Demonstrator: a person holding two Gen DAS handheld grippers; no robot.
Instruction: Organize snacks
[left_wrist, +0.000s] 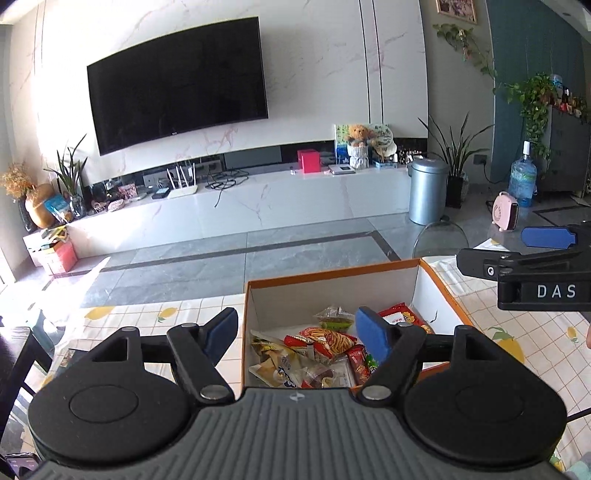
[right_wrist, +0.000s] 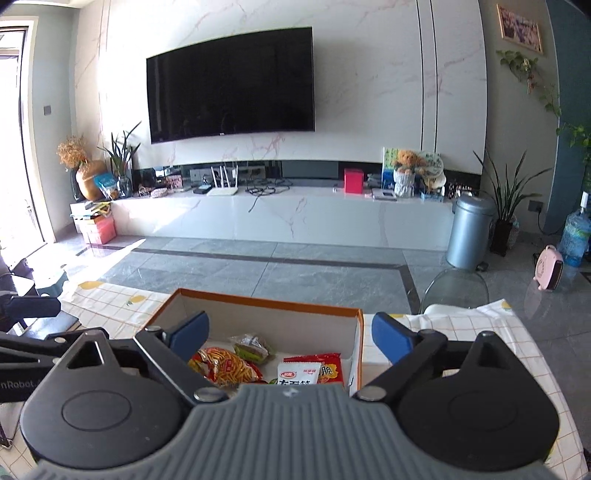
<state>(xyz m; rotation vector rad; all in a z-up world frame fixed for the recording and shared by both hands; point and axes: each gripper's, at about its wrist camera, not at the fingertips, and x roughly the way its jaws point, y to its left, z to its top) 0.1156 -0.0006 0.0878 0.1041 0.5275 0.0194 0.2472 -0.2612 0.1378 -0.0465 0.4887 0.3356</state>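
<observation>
Below my left claw (left_wrist: 295, 338) and right claw (right_wrist: 290, 338), both released and empty, the snacks (left_wrist: 317, 354) lie inside the orange-rimmed box (left_wrist: 332, 271) on the worktop (left_wrist: 147, 314), its checked cloth spreading either side.

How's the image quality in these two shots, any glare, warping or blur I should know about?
Left wrist view: sunlight blows out the wall left of the TV, and the fisheye lens bows the TV's edges. Right wrist view: glare at the doorway on the left, with a bright patch on the floor; the snacks in the box stay sharp. No motion blur in either view.
</observation>
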